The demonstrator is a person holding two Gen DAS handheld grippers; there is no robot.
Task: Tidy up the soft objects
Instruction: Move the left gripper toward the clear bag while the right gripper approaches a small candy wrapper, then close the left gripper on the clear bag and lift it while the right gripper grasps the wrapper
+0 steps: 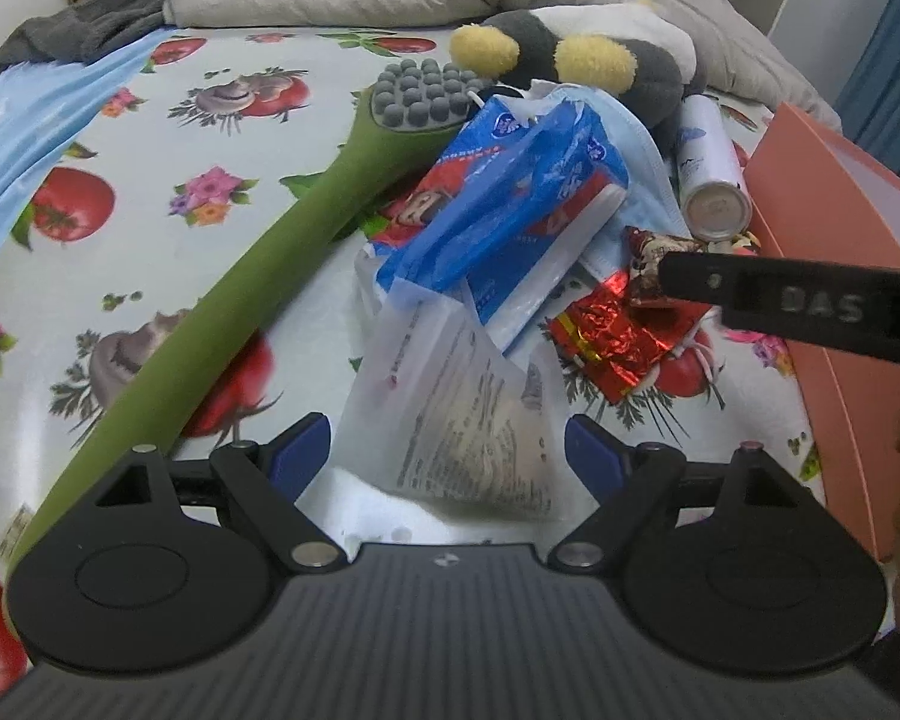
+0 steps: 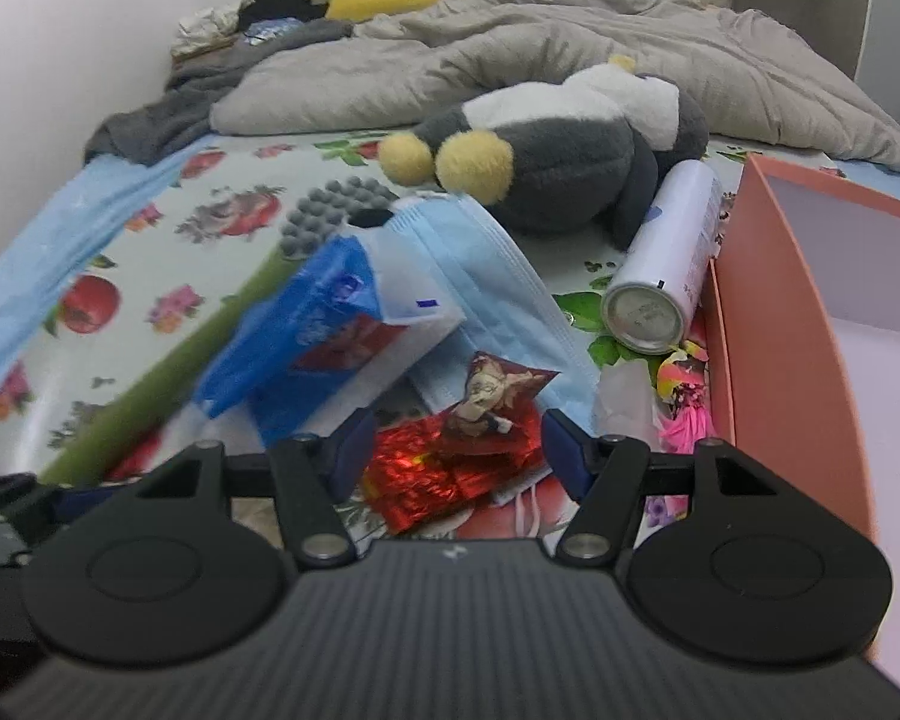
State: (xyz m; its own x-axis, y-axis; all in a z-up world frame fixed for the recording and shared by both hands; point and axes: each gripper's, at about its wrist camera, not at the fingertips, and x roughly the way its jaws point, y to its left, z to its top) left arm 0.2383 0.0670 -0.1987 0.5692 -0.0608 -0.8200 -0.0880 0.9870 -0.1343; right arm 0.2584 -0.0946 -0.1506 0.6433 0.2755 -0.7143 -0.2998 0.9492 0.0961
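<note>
Left tool (image 1: 447, 456) spread, straddling translucent printed plastic pouch (image 1: 462, 414); right tool (image 2: 456, 450) spread, straddling crinkled red foil wrapper (image 2: 450, 474).

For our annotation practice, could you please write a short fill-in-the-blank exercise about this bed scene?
1. The massage stick has a ____ handle.
2. The spray can lies beside a ____ box.
3. The plush toy has two ____ feet.
4. Between the right gripper fingers lies a shiny ____ wrapper.

Missing: green; pink; yellow; red
</note>
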